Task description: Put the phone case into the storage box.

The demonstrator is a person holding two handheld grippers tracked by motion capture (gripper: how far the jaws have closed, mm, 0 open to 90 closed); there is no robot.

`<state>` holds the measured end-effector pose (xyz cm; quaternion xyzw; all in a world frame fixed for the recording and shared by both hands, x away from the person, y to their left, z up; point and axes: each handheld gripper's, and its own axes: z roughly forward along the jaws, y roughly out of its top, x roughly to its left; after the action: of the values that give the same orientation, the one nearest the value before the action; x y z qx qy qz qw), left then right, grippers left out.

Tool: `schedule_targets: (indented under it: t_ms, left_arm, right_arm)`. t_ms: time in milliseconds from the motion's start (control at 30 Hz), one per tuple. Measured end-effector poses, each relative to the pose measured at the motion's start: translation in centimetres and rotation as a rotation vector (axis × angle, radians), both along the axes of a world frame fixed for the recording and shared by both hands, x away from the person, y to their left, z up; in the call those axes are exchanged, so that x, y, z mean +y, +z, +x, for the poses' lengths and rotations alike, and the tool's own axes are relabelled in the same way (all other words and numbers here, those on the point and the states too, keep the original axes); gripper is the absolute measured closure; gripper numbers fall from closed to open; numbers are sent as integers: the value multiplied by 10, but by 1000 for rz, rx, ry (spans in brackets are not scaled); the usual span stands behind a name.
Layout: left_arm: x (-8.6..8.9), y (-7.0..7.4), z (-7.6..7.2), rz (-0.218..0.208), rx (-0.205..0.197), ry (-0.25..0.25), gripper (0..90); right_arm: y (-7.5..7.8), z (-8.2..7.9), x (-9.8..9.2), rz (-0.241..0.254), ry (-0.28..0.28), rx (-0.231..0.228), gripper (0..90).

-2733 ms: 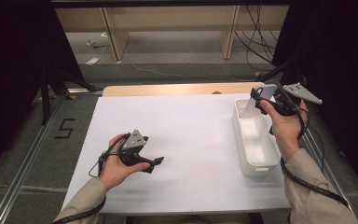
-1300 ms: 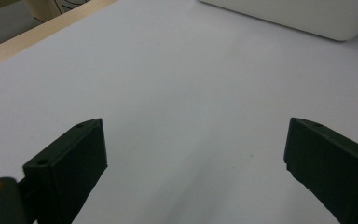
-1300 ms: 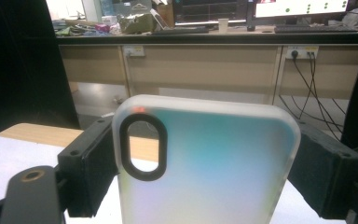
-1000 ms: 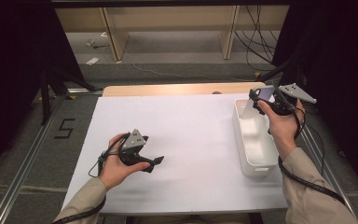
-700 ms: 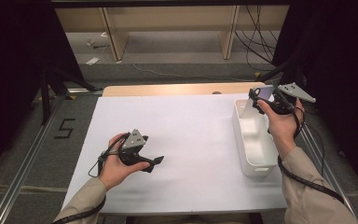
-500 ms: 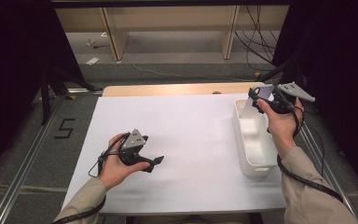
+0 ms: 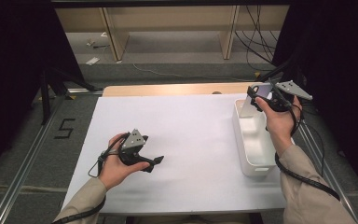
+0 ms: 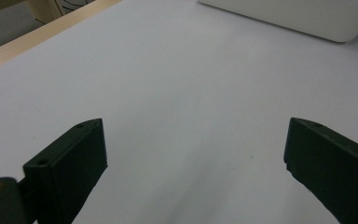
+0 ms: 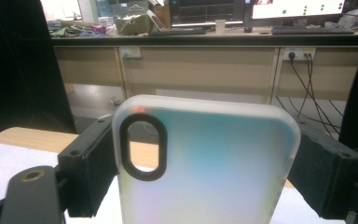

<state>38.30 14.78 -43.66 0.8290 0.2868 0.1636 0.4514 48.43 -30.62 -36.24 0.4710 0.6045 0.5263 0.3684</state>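
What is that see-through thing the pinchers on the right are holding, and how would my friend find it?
Start at the long white bin on the table's right side. Above its far end the right gripper clamps a frosted phone case by its two long edges. It is milky and see-through, with a black oval camera hole in one corner.

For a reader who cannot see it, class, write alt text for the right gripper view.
A translucent phone case with a black-rimmed oval camera cutout stands upright, clamped by its sides between the black jaws of the right hand-held gripper. Behind it are a wooden table edge and desks with cables.
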Motion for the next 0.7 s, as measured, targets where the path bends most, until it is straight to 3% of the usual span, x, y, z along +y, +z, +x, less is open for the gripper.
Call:
schedule_targets:
  t_ms: [700]
  left_arm:
    - [0,0,0,0,-3,3,55]
  right_arm:
    - [-2,6,-1,-5,-14,1,177]
